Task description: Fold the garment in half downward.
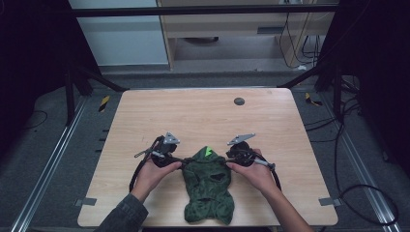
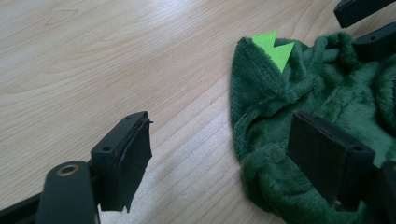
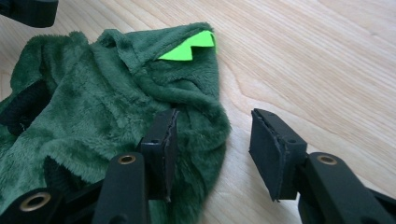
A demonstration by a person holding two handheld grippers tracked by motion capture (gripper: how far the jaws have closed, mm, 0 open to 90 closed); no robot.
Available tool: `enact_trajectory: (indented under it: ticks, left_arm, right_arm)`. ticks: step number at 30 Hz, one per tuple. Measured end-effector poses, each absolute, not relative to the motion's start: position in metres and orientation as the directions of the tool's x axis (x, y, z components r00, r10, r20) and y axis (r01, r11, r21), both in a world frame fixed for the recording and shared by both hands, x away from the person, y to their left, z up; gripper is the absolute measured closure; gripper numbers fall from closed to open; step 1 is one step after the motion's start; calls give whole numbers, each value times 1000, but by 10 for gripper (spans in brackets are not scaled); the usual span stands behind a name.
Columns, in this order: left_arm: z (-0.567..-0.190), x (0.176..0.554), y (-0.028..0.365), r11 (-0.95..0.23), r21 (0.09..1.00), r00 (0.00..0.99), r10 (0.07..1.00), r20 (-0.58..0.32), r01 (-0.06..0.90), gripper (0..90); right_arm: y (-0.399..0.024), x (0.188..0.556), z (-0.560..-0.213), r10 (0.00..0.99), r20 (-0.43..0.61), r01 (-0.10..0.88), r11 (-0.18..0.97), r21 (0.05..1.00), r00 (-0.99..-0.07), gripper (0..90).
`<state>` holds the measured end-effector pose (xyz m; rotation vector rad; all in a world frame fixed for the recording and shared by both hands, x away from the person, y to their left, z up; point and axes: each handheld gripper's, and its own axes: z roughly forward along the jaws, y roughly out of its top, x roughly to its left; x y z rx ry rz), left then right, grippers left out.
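A green fleece garment (image 1: 209,186) with 2 bright green spikes (image 1: 208,151) on its hood lies on the worktop (image 1: 203,116) near the front edge, between the 2 tools. The left tool (image 1: 180,160) is spread, 1 jaw on bare wood and 1 on the fleece's edge. The right tool (image 1: 228,159) is spread too, its jaws straddling the hood's edge without pinching it.

I see bare tabletop (image 1: 203,116) beyond and to both sides of the green fleece garment (image 1: 209,186). A small dark disc (image 1: 239,101) sits near the far edge. The garment lies between my two hand-held grippers, blocking direct passage.
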<state>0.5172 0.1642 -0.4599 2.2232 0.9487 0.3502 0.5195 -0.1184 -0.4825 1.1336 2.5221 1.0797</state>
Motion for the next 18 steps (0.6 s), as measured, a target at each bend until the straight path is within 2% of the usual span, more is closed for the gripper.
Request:
enact_trajectory:
  ticks: [8,16,18]
  left_arm:
    - [-463,515,163,-507,678,701,713,-17,532,234]
    - [-471,514,163,-533,652,714,700,-20,540,307]
    - [-473,514,163,-540,642,718,696,-22,543,322]
  right_arm:
    - [-111,518,-487,689,114,575,489,656,-716,603]
    - [-107,517,-490,671,100,564,523,639,-735,713]
    - [-106,517,-490,671,100,564,523,639,-735,718]
